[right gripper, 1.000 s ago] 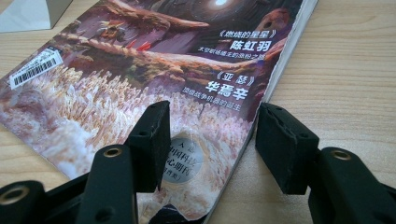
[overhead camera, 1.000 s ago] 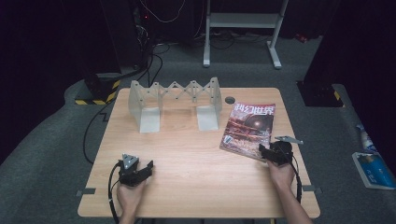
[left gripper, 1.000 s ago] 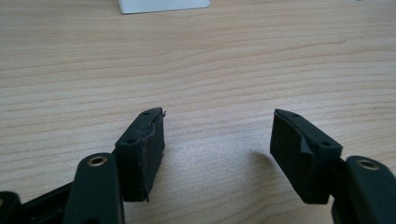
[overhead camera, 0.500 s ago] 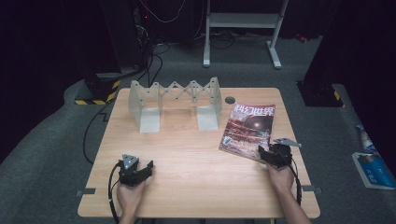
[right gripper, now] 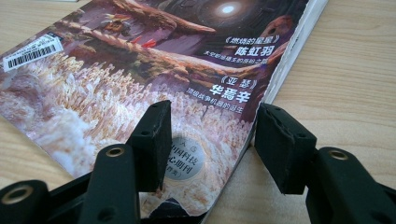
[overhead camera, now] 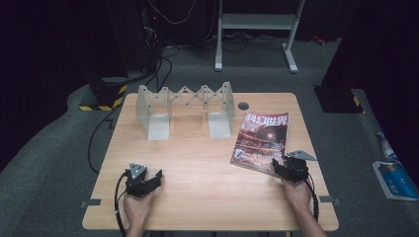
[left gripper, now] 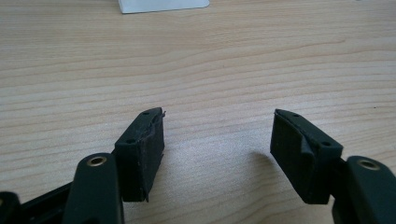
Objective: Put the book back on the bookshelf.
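A magazine [overhead camera: 262, 138] with a reddish cover lies flat on the right side of the wooden table [overhead camera: 197, 197]. My right gripper [overhead camera: 279, 167] is open at its near right corner. In the right gripper view the jaws [right gripper: 212, 116] straddle that corner of the magazine [right gripper: 140, 70]: one jaw is over the cover, the other over bare wood beside the spine, and neither pad presses on it. My left gripper [overhead camera: 144, 177] rests near the front left of the table, open. The left gripper view shows bare wood between its jaws [left gripper: 217, 114].
A white folding rack [overhead camera: 185, 106] with two upright end plates stands at the back of the table; one foot of it [left gripper: 163, 4] shows in the left gripper view. A small dark round disc [overhead camera: 243, 105] sits beside it. Cables and a metal stand are on the floor behind.
My right gripper has shifted slightly at the magazine's near corner. The left gripper and the magazine have not moved.
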`<state>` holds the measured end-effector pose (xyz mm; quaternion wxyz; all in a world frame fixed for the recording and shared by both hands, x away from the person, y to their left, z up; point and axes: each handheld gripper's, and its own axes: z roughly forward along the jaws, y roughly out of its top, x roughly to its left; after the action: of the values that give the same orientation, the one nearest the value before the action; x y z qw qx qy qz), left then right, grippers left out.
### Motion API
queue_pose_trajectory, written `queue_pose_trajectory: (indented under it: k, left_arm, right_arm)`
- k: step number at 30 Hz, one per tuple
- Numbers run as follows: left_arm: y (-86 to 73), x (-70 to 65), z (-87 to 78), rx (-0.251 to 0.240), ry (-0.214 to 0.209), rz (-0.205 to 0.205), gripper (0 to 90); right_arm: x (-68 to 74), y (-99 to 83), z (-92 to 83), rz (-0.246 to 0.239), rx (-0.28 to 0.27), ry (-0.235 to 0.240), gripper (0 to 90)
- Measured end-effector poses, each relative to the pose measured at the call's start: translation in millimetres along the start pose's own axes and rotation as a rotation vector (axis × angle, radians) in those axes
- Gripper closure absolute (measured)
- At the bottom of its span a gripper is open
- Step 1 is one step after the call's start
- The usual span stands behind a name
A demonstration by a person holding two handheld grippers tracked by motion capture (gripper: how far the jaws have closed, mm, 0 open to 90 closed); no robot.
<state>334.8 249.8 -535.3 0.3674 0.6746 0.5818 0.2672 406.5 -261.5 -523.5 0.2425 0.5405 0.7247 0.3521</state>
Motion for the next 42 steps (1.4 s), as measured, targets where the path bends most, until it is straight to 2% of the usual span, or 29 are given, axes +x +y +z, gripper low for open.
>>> queue_pose_trajectory:
  k: [10, 17, 22, 31, 42]
  left_arm:
    - [-0.1, 0.0, -0.2, 0.0, -0.001, -0.002, 34.9]
    - [-0.2, 0.0, -0.3, 0.001, -0.002, -0.001, 34.9]
    - [-0.2, -0.1, -0.3, 0.001, -0.002, 0.0, 34.9]
    - [-0.1, -0.2, -0.2, 0.001, -0.002, 0.001, 34.8]
    - [-0.2, -0.5, -0.2, 0.001, -0.002, 0.001, 34.7]
  right_arm:
    - [4.9, -5.6, -7.6, -0.029, 0.003, -0.002, 46.8]
    - [7.1, -12.9, -13.9, -0.026, -0.011, 0.009, 46.8]
    - [9.2, -17.4, -20.0, -0.047, -0.009, 0.016, 46.8]
    - [12.7, -27.5, -30.4, -0.04, -0.015, 0.034, 46.8]
    - [18.5, -42.3, -46.3, -0.065, -0.028, 0.054, 46.9]
